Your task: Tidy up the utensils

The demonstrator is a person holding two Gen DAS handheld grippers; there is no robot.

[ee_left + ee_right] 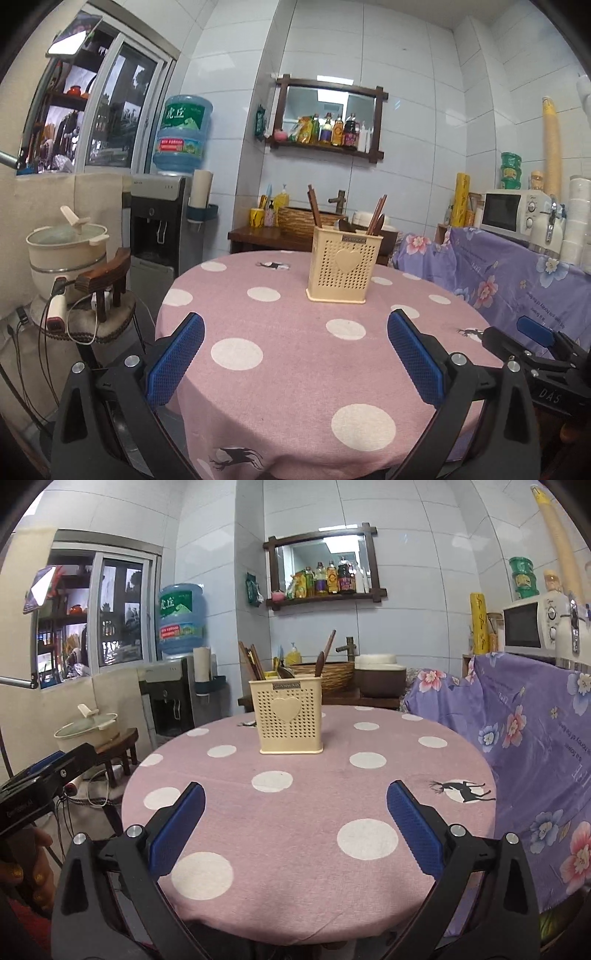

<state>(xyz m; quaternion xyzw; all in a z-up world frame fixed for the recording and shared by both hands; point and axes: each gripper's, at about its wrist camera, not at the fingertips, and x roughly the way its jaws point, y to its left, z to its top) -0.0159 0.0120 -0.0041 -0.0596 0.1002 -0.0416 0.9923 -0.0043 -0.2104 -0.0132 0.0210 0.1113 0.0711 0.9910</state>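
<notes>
"DAS" on the right tongs (532,341); Chinese characters, blurred, on the water bottle (183,134)

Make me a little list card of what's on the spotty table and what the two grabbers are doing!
table: round, pink cloth with white dots
holder: cream basket with a heart, standing upright
inside holder: brown wooden utensils
left gripper: jaws open, empty
right gripper: jaws open, empty
touching holder: neither gripper
</notes>
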